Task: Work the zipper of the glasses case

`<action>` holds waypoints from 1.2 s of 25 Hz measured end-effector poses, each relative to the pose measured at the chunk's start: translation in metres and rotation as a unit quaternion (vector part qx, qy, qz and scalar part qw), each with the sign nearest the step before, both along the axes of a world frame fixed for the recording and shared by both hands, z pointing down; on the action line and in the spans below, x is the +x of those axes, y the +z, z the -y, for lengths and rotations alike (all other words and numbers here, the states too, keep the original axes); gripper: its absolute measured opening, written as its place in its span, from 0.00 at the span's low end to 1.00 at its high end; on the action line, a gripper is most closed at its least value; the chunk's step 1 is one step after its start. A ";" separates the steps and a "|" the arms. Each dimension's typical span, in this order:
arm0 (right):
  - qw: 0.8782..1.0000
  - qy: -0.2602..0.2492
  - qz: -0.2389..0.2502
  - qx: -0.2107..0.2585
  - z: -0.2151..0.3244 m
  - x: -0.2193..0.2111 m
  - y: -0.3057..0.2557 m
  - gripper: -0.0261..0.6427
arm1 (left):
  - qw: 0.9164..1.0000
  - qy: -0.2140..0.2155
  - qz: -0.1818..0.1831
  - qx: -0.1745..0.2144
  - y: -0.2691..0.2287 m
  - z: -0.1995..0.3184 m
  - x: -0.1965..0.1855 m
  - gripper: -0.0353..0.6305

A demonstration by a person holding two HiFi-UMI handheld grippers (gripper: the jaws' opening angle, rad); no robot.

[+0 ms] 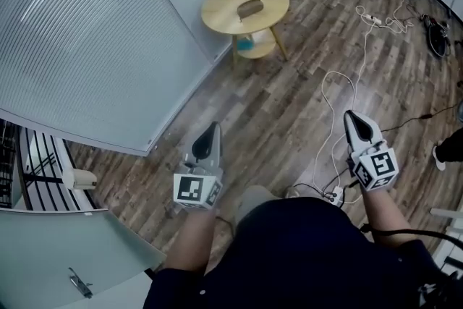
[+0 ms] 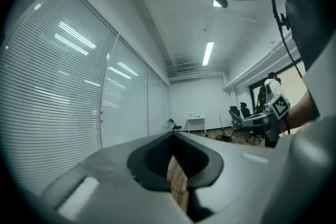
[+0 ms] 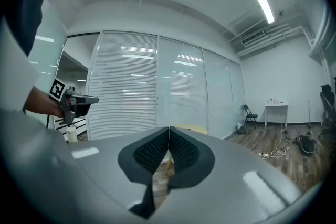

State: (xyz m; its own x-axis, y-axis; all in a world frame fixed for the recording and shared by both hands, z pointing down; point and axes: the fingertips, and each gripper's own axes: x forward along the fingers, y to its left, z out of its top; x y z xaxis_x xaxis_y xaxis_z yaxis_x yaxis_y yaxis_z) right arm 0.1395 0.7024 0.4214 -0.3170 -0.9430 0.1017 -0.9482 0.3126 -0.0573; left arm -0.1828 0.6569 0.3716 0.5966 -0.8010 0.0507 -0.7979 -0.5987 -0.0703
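The head camera is looking steeply down past the left gripper [image 1: 213, 129] and right gripper [image 1: 353, 119] toward the table [image 1: 224, 11] ahead, while each gripper camera is looking level along its jaws, sharing the blinds [image 1: 72, 25].

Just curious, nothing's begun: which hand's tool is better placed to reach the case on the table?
Left, probably: the left gripper lines up closer to the glasses case than the right gripper; both are shut, empty, far away.
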 end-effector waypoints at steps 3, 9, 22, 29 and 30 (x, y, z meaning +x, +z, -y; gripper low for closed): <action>1.000 -0.002 0.009 -0.007 0.016 0.010 0.007 0.05 | 1.000 -0.001 -0.013 -0.004 0.001 0.016 0.014 0.05; 0.995 -0.001 0.088 -0.054 0.076 0.019 0.021 0.05 | 0.999 0.046 0.021 0.009 0.002 0.077 0.038 0.06; 0.996 0.069 0.047 -0.041 0.272 0.015 -0.003 0.05 | 0.994 0.105 0.022 0.000 0.021 0.293 0.033 0.06; 0.998 0.038 0.022 -0.043 0.355 0.016 0.008 0.05 | 0.995 0.091 0.017 -0.034 0.049 0.388 0.044 0.06; 0.999 0.027 0.019 -0.043 0.367 0.016 0.012 0.05 | 0.995 0.088 0.013 -0.040 0.050 0.397 0.048 0.06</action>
